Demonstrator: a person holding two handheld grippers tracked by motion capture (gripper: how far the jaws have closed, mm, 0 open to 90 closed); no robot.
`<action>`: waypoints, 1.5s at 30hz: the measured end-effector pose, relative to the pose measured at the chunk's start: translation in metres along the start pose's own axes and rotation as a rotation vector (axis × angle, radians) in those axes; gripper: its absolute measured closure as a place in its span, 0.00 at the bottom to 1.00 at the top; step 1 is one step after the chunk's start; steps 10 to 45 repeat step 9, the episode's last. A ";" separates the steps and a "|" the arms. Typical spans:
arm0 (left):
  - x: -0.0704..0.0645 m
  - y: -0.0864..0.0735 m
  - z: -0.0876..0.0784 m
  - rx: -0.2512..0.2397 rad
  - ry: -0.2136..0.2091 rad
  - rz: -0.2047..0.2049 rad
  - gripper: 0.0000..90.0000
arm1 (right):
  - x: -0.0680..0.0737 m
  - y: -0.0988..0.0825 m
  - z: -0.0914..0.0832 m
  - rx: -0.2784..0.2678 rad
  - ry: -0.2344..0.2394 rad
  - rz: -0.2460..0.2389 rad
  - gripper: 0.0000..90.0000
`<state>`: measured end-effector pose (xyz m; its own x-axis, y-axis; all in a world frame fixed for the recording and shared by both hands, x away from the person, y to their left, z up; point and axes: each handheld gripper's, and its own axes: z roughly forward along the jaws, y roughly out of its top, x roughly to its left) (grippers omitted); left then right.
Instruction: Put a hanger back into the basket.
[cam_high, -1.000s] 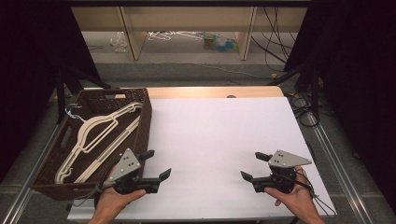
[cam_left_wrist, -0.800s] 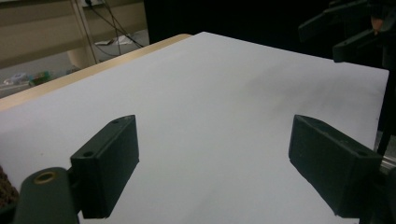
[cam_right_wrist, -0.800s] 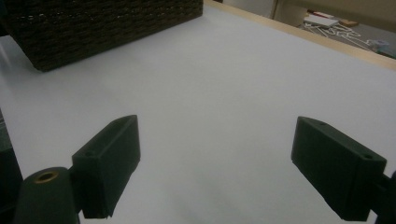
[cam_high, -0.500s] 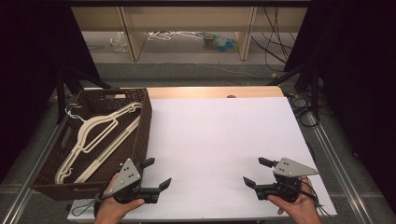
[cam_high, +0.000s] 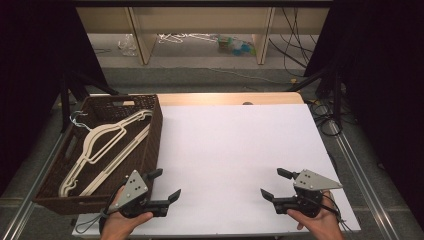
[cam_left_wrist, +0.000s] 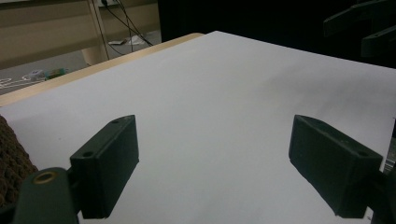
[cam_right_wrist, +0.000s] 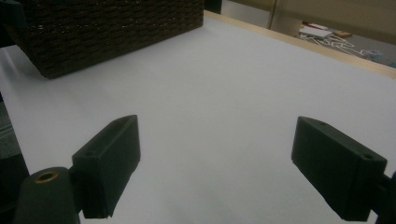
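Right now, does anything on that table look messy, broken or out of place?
Nothing looks damaged or spilled. The white hangers lie slanted in the brown basket, which overhangs the table's left edge. Both the left gripper and right gripper are open, holding nothing.

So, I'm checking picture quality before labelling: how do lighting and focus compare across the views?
High view: the white table is evenly lit, the surroundings dark, the hangers in the basket crisp. Left gripper view: soft shadow across the sheet, near jaws slightly blurred. Right gripper view: dim, bluish cast, the basket grainy.
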<state>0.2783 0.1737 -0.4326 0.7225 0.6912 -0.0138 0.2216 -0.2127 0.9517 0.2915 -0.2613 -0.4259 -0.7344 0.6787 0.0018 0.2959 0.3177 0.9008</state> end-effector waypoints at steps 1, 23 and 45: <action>0.000 -0.001 0.001 0.001 -0.003 -0.007 0.18 | 0.001 0.000 0.000 0.002 0.001 0.001 0.18; 0.001 0.000 -0.001 -0.004 0.002 -0.008 0.18 | 0.001 0.000 0.001 0.003 0.015 0.003 0.18; 0.001 0.000 -0.001 -0.004 0.002 -0.008 0.18 | 0.001 0.000 0.001 0.003 0.015 0.003 0.18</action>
